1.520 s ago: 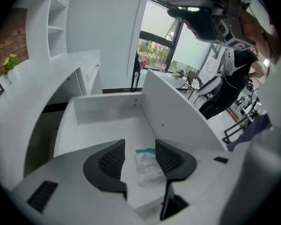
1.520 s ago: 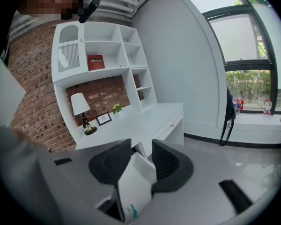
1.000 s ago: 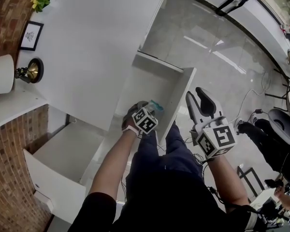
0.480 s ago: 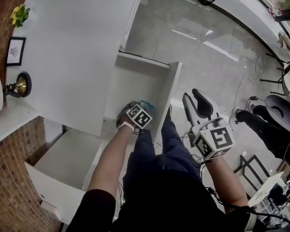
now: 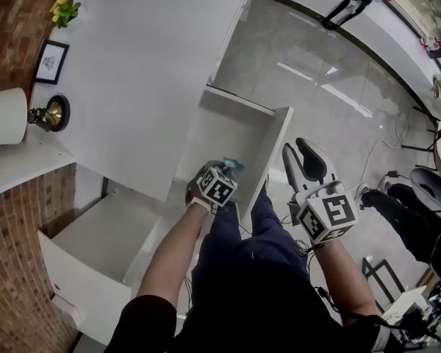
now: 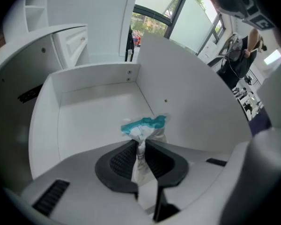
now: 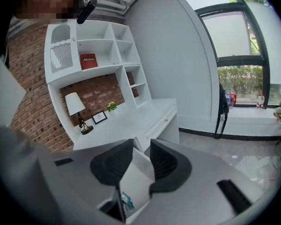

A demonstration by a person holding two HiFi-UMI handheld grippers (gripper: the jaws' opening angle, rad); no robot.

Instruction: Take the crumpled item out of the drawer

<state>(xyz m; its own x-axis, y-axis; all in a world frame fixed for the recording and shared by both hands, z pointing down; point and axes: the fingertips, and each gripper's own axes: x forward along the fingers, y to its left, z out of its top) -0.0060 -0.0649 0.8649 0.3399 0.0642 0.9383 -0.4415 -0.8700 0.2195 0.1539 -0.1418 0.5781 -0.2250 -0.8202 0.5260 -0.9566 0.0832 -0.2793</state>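
- Over the open drawer [image 5: 277, 147], head view: the left hand-held gripper [image 5: 227, 169] points steeply down at the crumpled item [image 5: 232, 165], which is inside the drawer by its near corner. The right hand-held gripper [image 5: 300, 148] hangs outside the drawer.
- Left gripper view: the jaws have just been closing and now pinch the white-and-teal crumpled item [image 6: 143, 126]. The grasp looks made; lifting it clear of the drawer [image 6: 91, 121] remains.
- Right gripper view: the jaws have just been closing a little, yet stand apart with nothing between them.
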